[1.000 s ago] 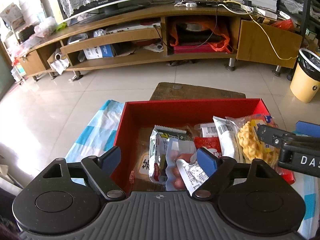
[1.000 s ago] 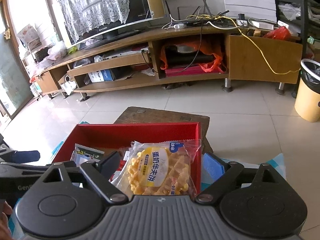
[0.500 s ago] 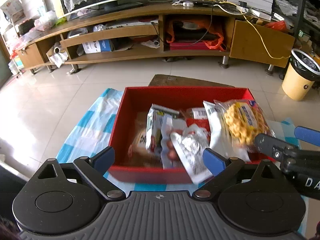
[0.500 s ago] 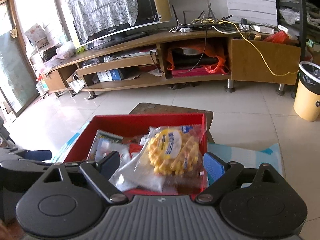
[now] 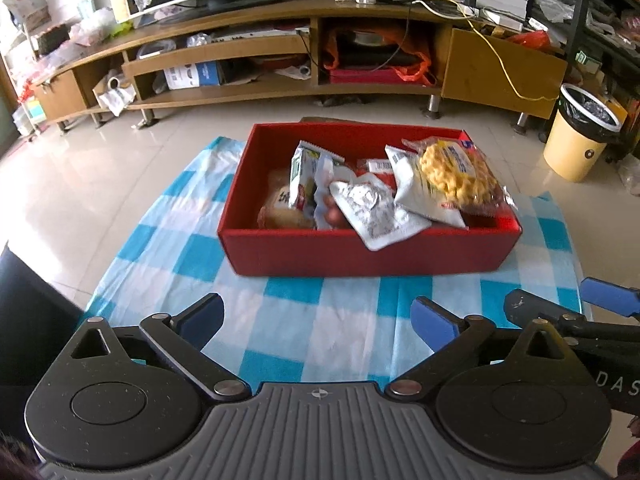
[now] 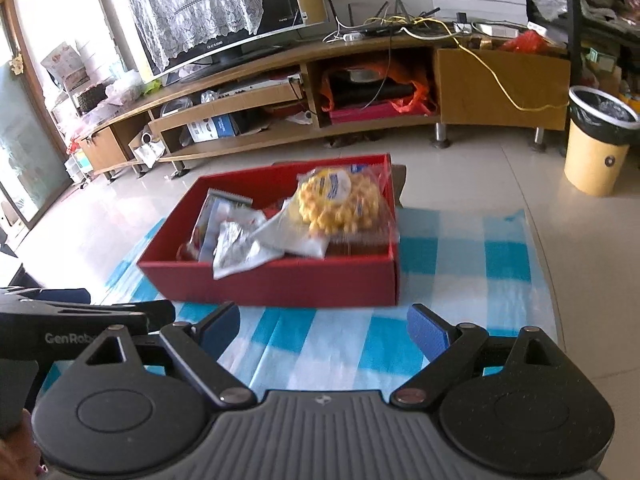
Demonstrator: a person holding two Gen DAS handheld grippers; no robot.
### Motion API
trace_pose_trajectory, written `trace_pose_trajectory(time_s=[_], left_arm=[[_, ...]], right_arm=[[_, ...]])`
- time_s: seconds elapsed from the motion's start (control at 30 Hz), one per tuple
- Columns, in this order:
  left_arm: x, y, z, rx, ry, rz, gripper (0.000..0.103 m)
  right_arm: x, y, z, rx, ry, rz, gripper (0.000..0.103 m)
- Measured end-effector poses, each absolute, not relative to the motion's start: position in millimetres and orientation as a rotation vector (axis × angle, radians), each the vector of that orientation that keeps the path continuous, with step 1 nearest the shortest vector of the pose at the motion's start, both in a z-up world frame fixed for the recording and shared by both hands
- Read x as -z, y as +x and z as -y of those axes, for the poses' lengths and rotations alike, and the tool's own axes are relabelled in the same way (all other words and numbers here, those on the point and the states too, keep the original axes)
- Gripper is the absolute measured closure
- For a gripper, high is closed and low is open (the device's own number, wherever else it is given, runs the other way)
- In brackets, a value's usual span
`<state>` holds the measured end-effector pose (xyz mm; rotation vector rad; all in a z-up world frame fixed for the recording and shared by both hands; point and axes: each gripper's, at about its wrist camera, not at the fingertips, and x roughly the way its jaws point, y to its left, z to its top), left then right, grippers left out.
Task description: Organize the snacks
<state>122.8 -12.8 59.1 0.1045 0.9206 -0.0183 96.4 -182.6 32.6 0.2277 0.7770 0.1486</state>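
Observation:
A red box (image 5: 360, 252) (image 6: 280, 284) stands on a blue-and-white checked cloth (image 5: 328, 332) (image 6: 460, 264). Several snack packets lie in it: a yellow waffle packet (image 5: 452, 172) (image 6: 336, 200) at the right, a silver pouch (image 5: 372, 212) (image 6: 240, 248) hanging over the near wall, and a green-and-white packet (image 5: 304, 172) at the left. My left gripper (image 5: 316, 314) hovers over the cloth short of the box, its jaws opening, with nothing between them. My right gripper (image 6: 324, 320) is open and empty, also short of the box. Part of it (image 5: 568, 302) shows at the left wrist view's right edge.
A long wooden TV stand (image 5: 304, 40) (image 6: 304, 92) with cluttered shelves runs along the far wall. A yellow bin (image 5: 580, 140) (image 6: 596, 148) stands on the tiled floor at the right. A dark wooden stool top (image 6: 400, 176) peeks out behind the box.
Both grippers have drawn back from over the box to above the near cloth. The left jaws have spread wider. The snack packets stay in the box.

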Motion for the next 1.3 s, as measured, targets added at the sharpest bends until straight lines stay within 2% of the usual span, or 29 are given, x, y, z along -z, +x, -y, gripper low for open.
trace_pose_trajectory(time_s=[0.6,1.3], left_arm=[[-63,78,7,0.051,0.153,-0.877,0.002],[-64,71,7,0.059,0.164,-0.833,0.002]], right_arm=[[-29,52,179,-0.156,0.267,-0.776,0.013],[-28,48,181,-0.163,0.278,-0.769,0.013]])
